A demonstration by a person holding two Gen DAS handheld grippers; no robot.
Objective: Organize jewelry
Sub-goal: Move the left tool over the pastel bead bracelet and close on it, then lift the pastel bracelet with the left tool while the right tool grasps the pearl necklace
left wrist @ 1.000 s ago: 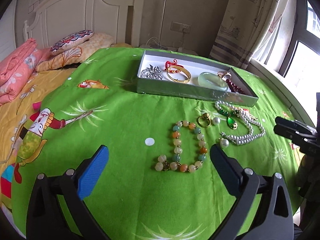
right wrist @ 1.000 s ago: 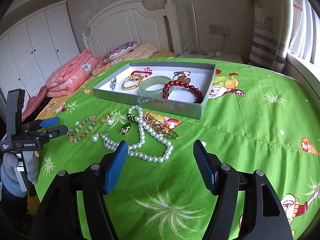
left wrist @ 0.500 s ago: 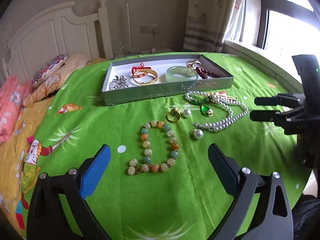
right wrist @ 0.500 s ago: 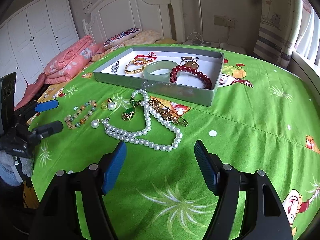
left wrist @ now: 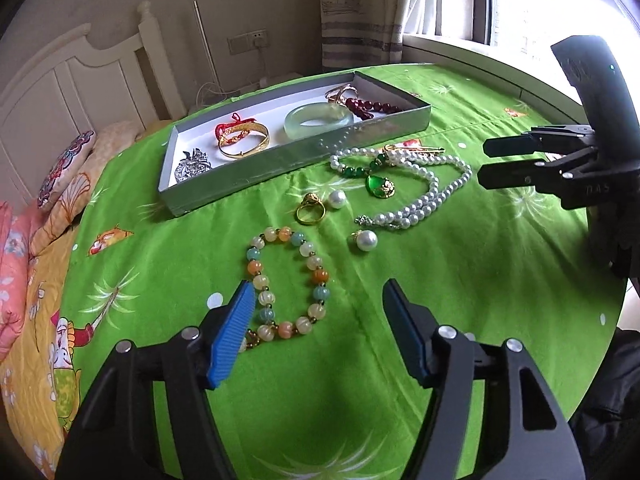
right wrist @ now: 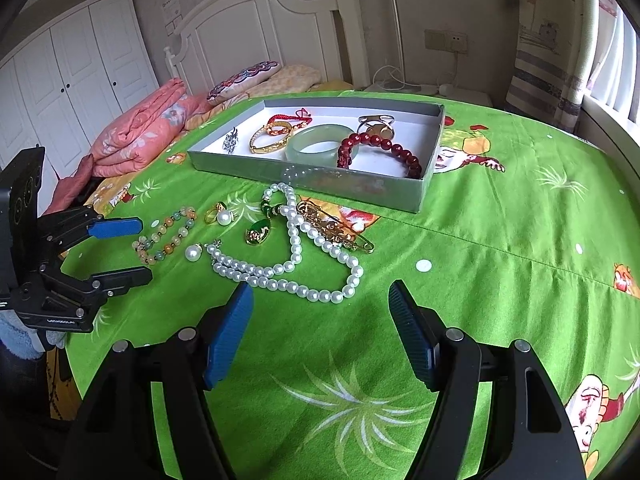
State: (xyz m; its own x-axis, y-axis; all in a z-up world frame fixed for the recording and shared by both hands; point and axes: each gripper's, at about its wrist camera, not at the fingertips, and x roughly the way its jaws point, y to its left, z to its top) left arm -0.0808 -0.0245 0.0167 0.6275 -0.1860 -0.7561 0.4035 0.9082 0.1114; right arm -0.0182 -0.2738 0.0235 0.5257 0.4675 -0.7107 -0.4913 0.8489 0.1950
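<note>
Left gripper (left wrist: pixel 318 322) hangs with jaws released over the near end of the bead bracelet (left wrist: pixel 288 282) on the green bed sheet (left wrist: pixel 460 280). Right gripper (right wrist: pixel 320 320), jaws also released, sits just near of the pearl necklace (right wrist: pixel 296 260); the gray tray (right wrist: pixel 430 172) lies farther back.

Green bedspread (right wrist: pixel 500 300) bears a grey tray (right wrist: pixel 360 190), pearl necklace (right wrist: pixel 288 272) and beaded bracelet (left wrist: pixel 288 284)

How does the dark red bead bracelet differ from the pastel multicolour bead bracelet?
The dark red bead bracelet lies inside the grey tray; the pastel multicolour bead bracelet lies on the green bedspread. The red one is a single colour; the pastel one mixes orange, cream and teal beads. Both are closed loops of round beads.
</note>
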